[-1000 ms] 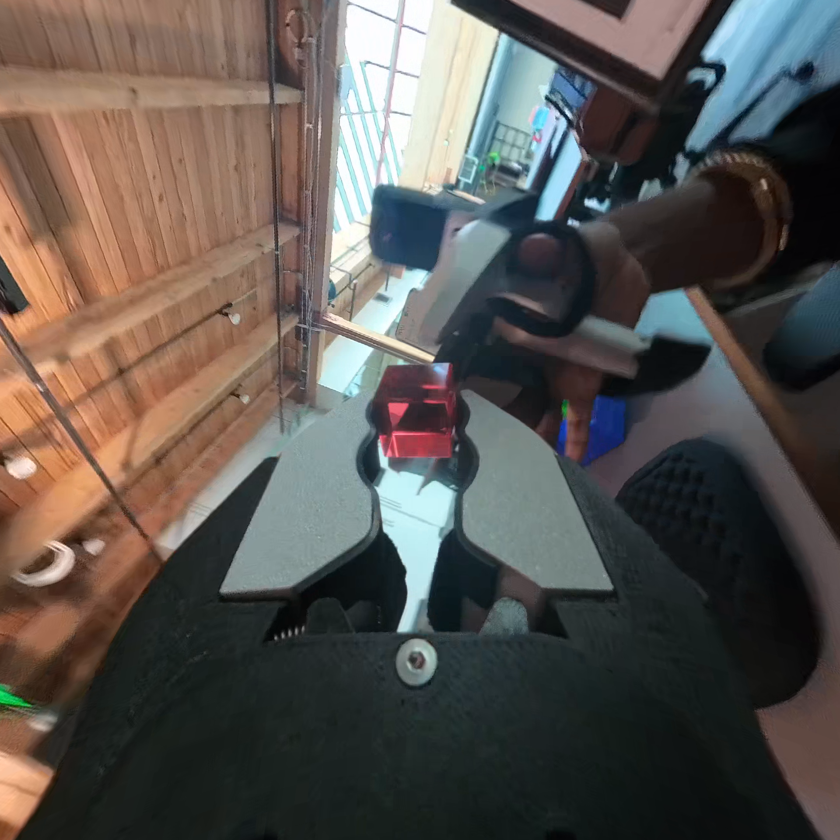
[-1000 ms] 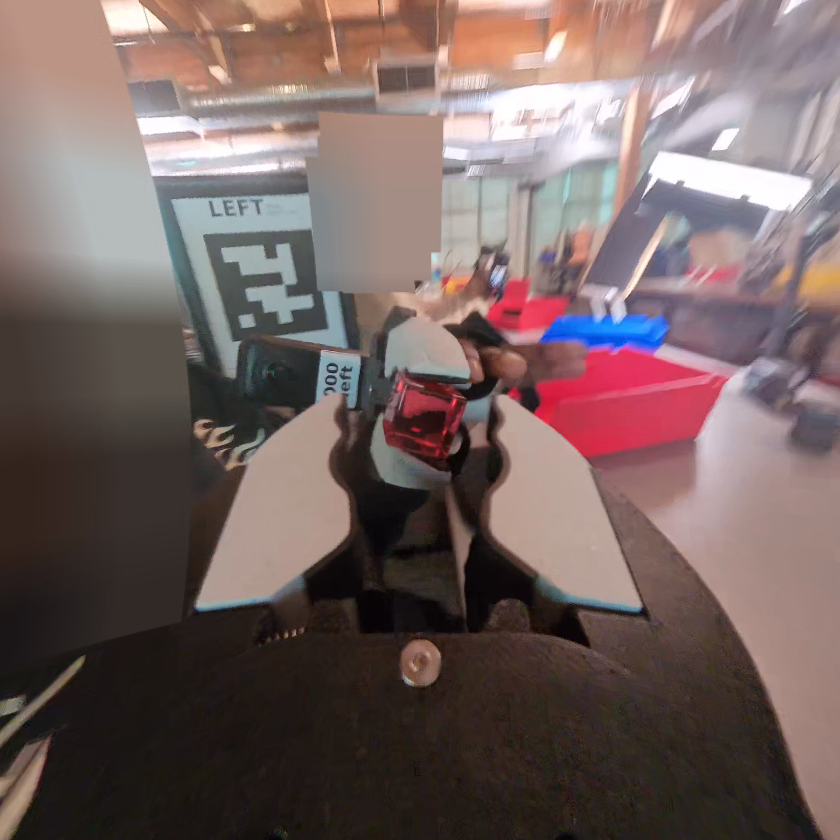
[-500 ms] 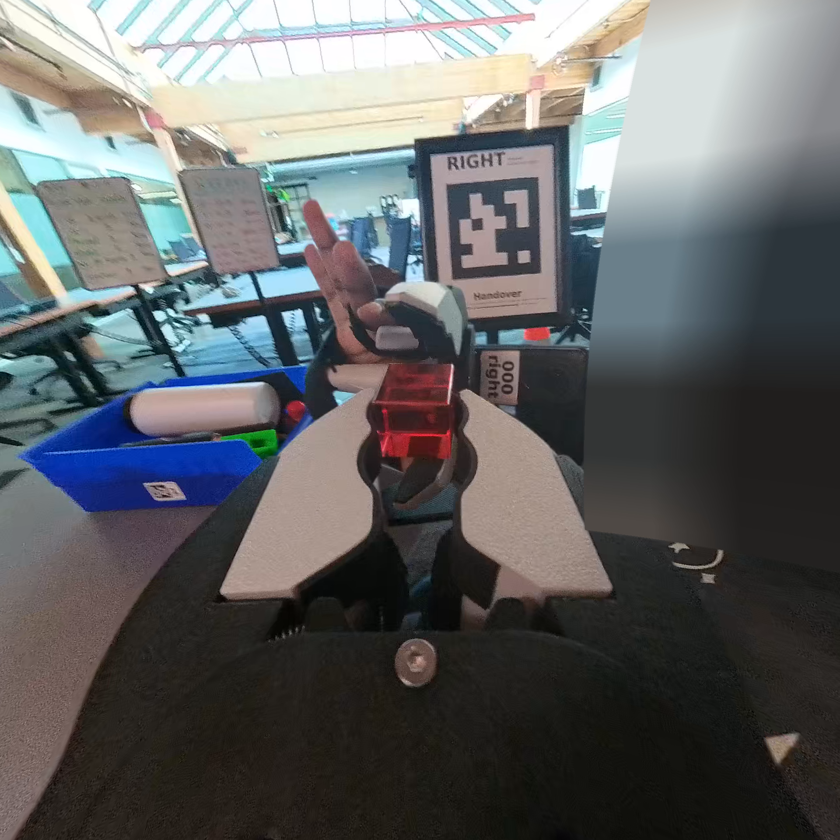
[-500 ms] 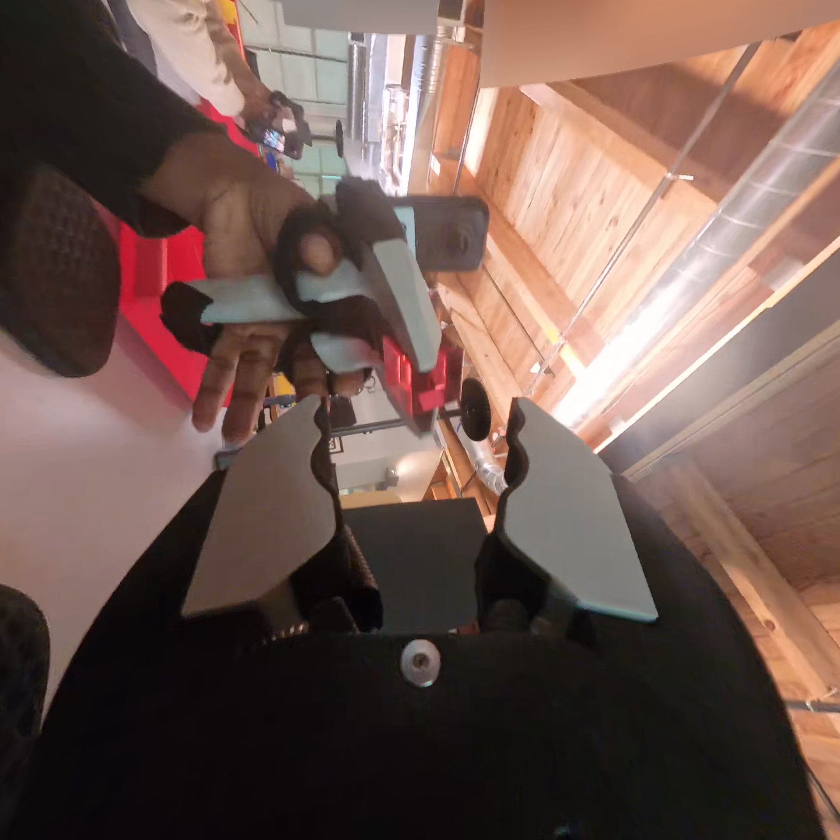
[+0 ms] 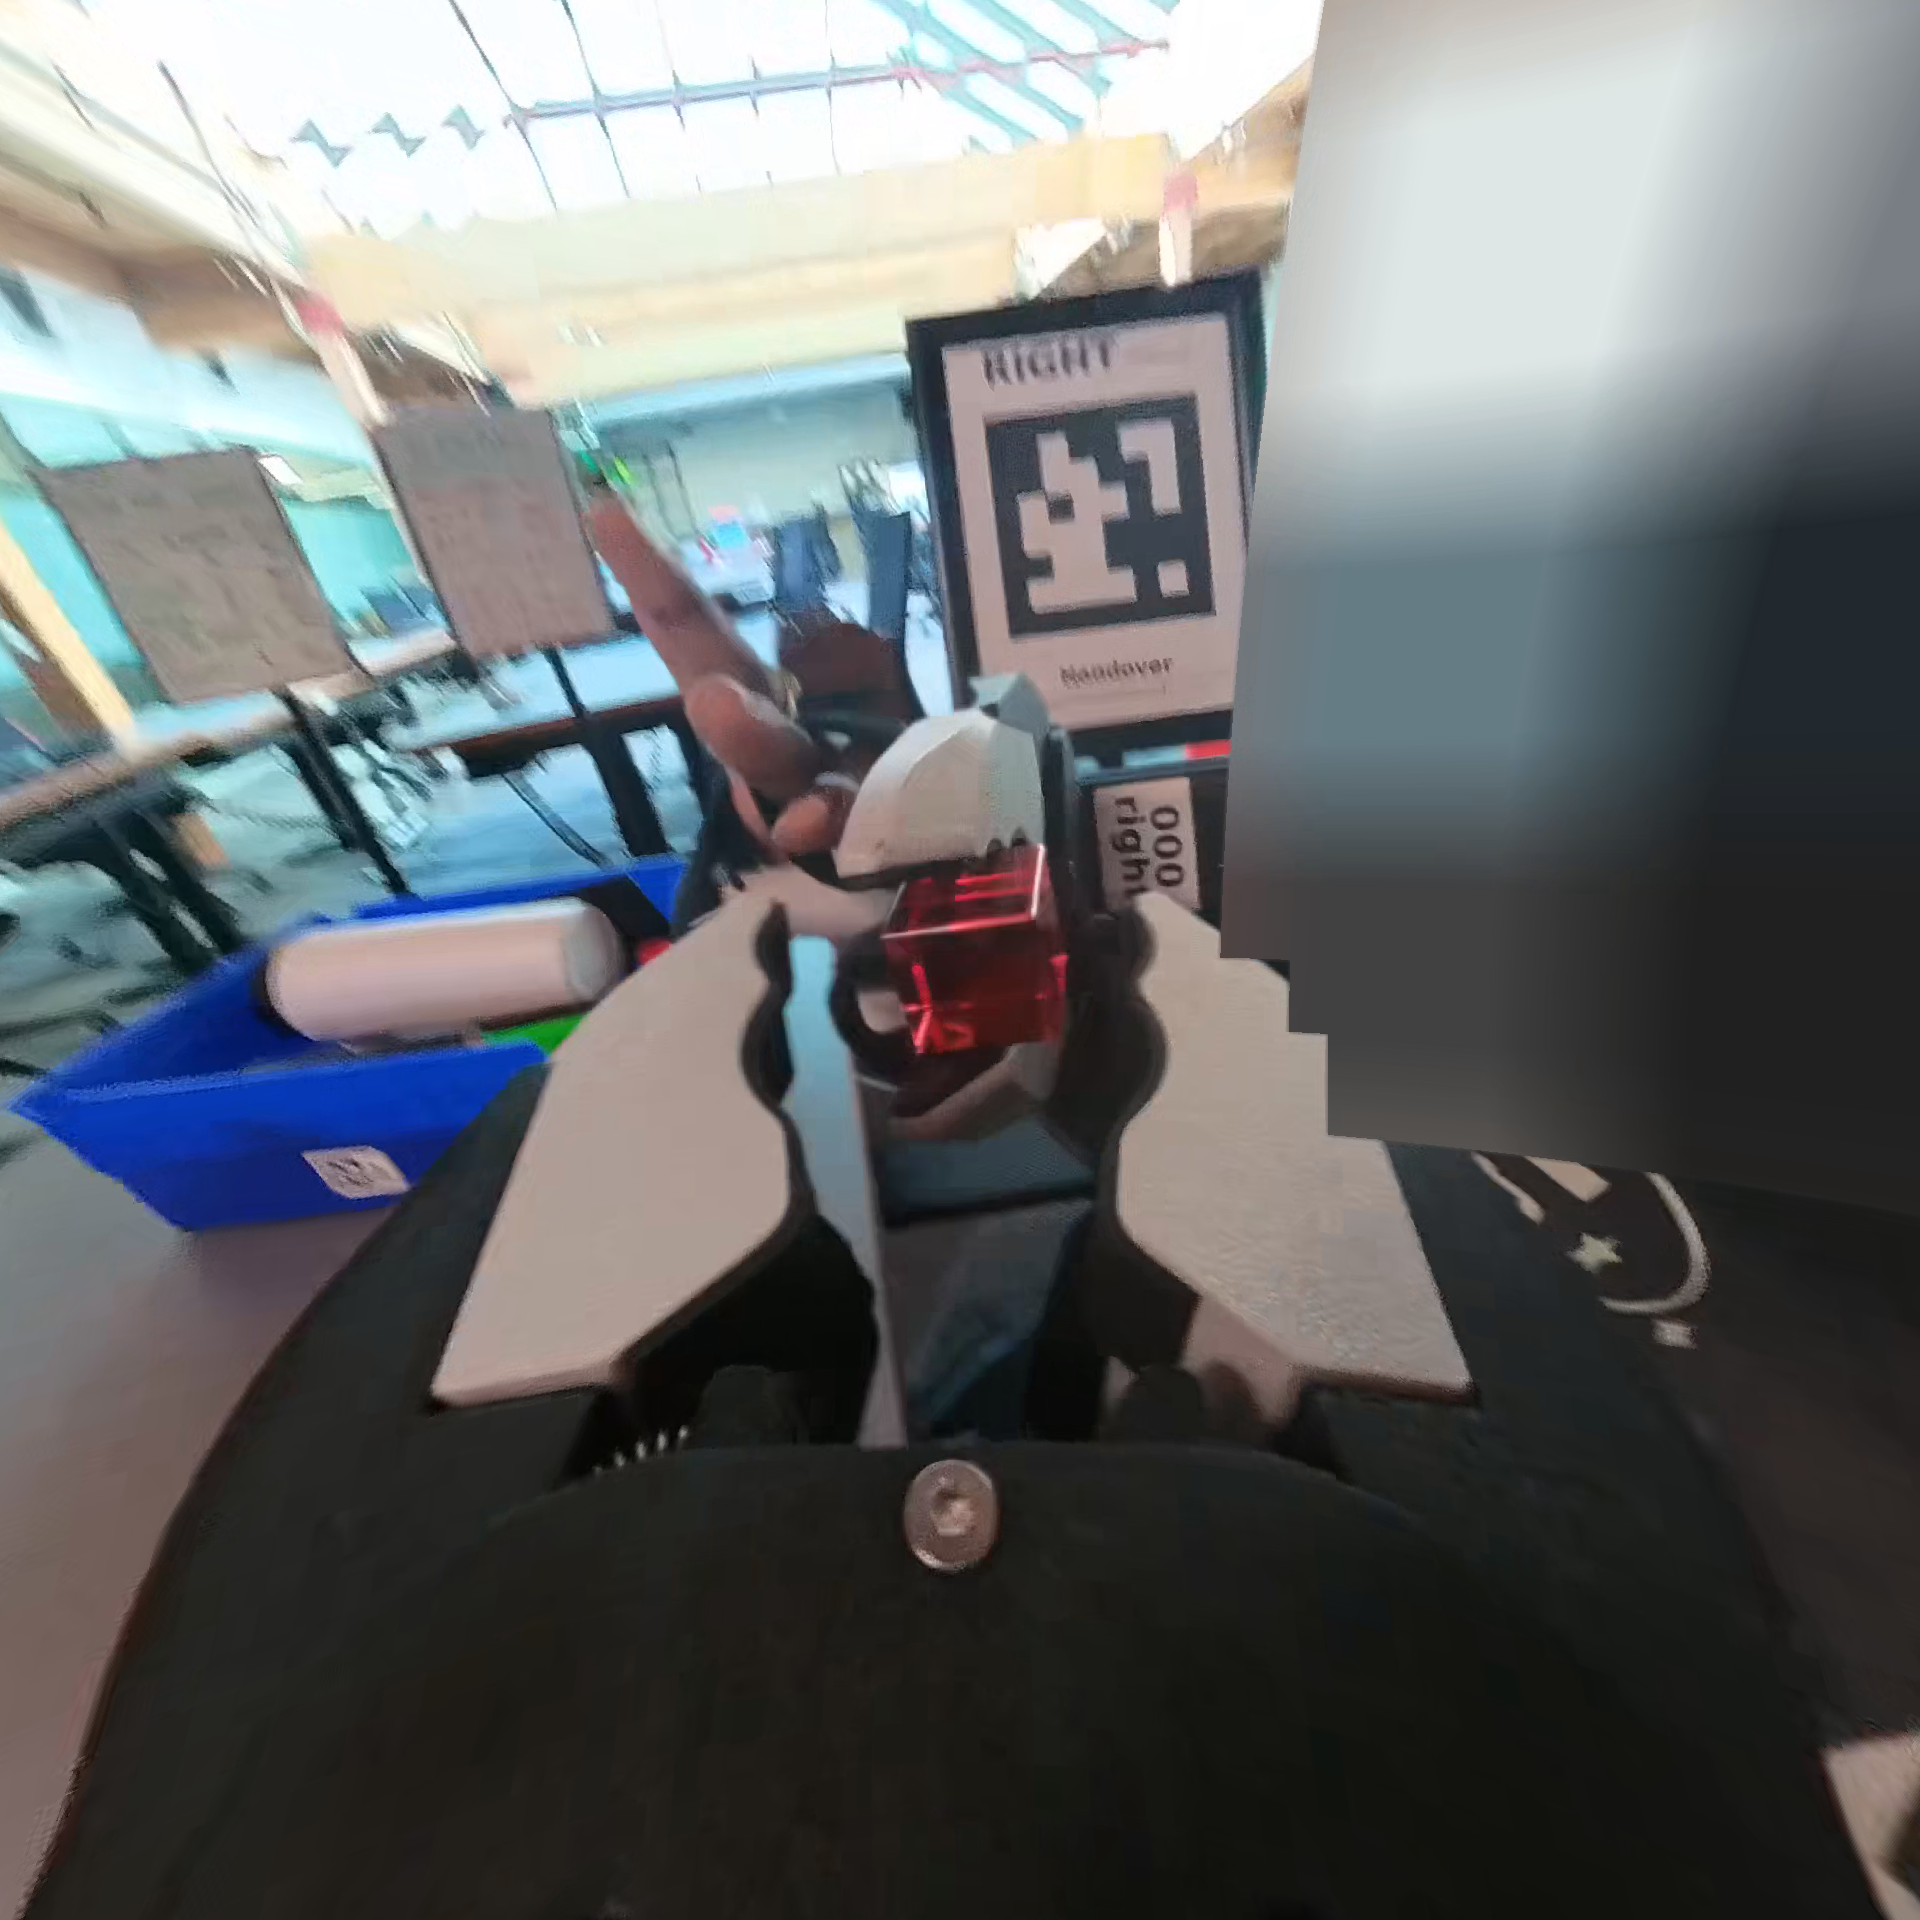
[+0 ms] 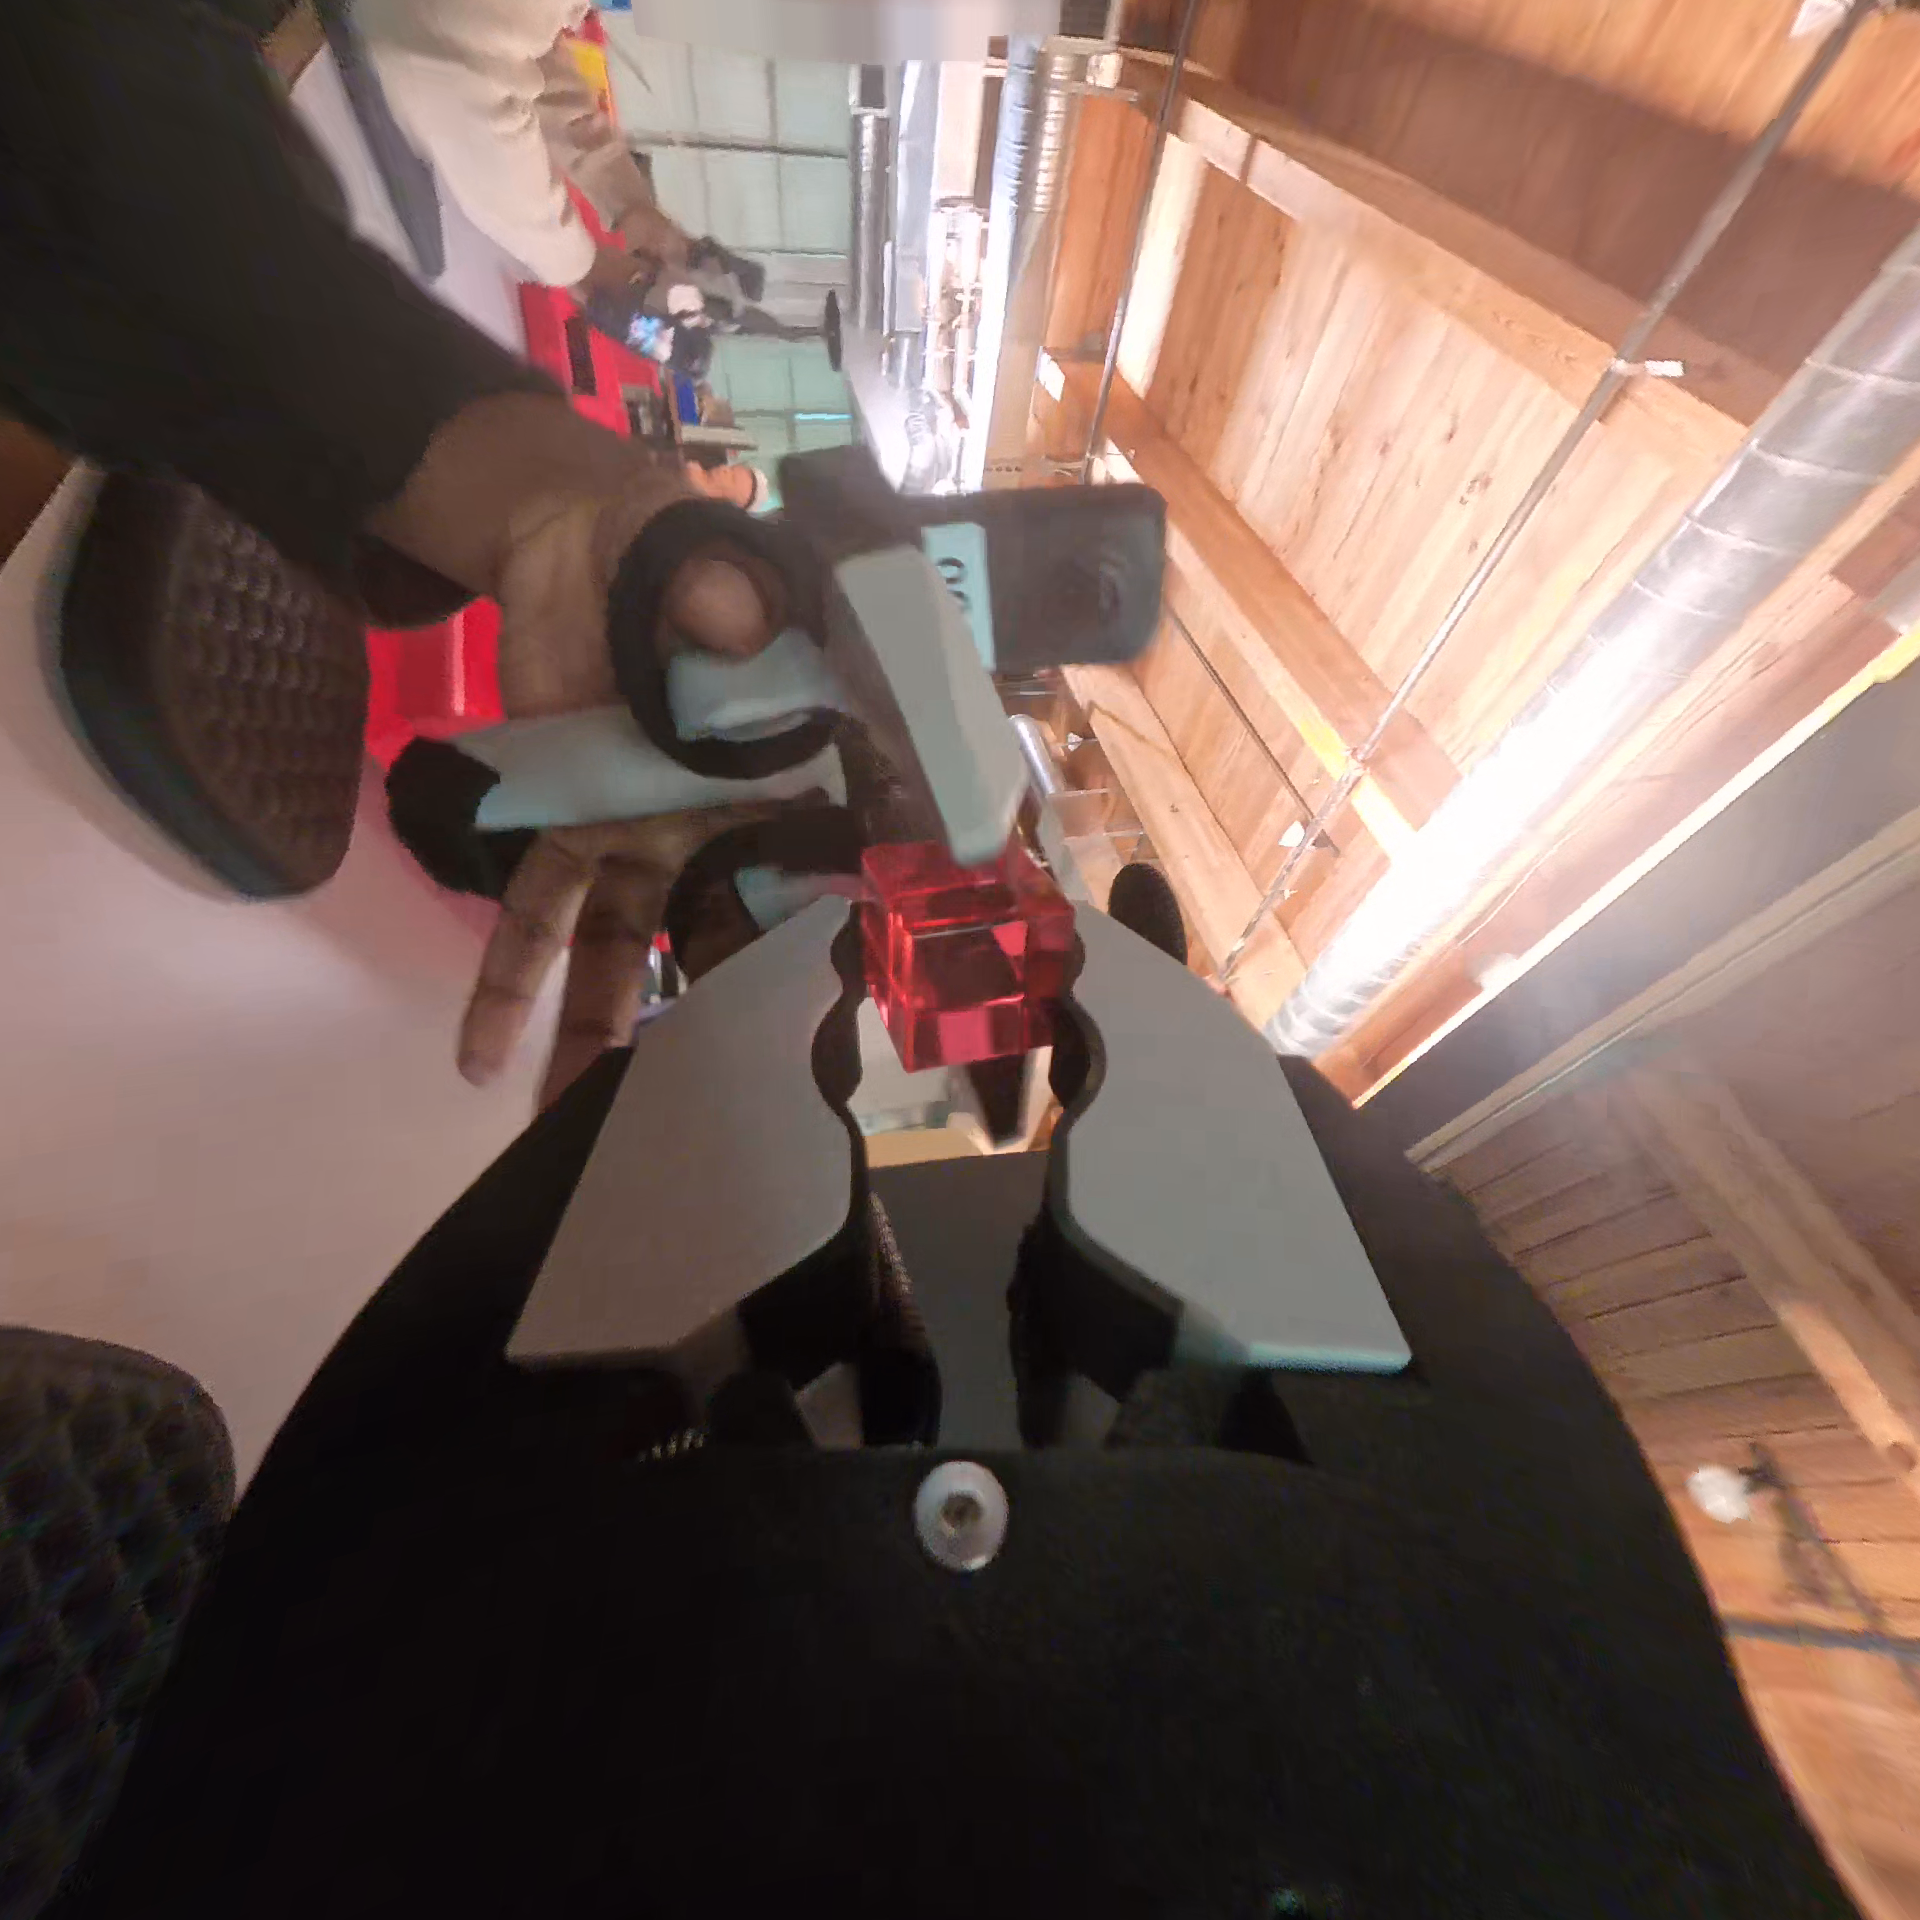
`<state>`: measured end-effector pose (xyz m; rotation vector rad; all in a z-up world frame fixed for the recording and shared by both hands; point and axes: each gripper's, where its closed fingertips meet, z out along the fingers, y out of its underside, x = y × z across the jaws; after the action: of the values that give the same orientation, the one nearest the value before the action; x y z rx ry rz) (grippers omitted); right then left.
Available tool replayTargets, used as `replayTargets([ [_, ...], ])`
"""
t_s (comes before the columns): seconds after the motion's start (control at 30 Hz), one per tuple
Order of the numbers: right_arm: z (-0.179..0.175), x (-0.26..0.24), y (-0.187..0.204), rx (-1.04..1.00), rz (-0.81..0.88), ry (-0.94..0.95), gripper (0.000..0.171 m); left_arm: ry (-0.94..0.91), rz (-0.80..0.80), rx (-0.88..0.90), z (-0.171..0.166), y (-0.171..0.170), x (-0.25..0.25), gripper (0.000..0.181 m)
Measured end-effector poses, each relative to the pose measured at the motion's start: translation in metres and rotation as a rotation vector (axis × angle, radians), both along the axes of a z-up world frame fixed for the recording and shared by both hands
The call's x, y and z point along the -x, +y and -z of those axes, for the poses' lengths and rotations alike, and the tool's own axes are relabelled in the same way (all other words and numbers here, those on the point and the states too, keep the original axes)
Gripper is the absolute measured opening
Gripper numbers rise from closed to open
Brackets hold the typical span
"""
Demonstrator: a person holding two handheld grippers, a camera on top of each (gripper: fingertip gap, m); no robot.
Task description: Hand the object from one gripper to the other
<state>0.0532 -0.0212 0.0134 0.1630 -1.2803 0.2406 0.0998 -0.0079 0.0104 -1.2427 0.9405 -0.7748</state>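
Cube: one red cube, up in the air.
Right gripper: clamped on its sides.
Left gripper: spread wide, touching nothing.
Bins: one blue bin, one white roll inside.

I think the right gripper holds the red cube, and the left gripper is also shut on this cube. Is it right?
Not quite. The right gripper does hold the red cube, but the left gripper is not shut on it. In the left wrist view its fingers stand open, with a gap to the cube on each side.
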Motion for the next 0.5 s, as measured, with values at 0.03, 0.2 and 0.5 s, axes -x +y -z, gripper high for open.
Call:
replayTargets([
  [0.03,-0.005,-0.001,0.002,0.066,-0.019,-0.003,0.033,-0.015,-0.037,-0.076,-0.008,0.001,0.004,0.07],
  [0.2,-0.027,-0.005,0.019,0.612,-0.182,-0.159,0.033,0.254,-0.325,-0.639,-0.02,0.003,0.023,0.095],
  [0.5,-0.004,-0.001,0.008,1.473,-0.547,-0.832,0.034,0.769,-0.726,-1.165,-0.013,0.032,0.032,0.081],
])
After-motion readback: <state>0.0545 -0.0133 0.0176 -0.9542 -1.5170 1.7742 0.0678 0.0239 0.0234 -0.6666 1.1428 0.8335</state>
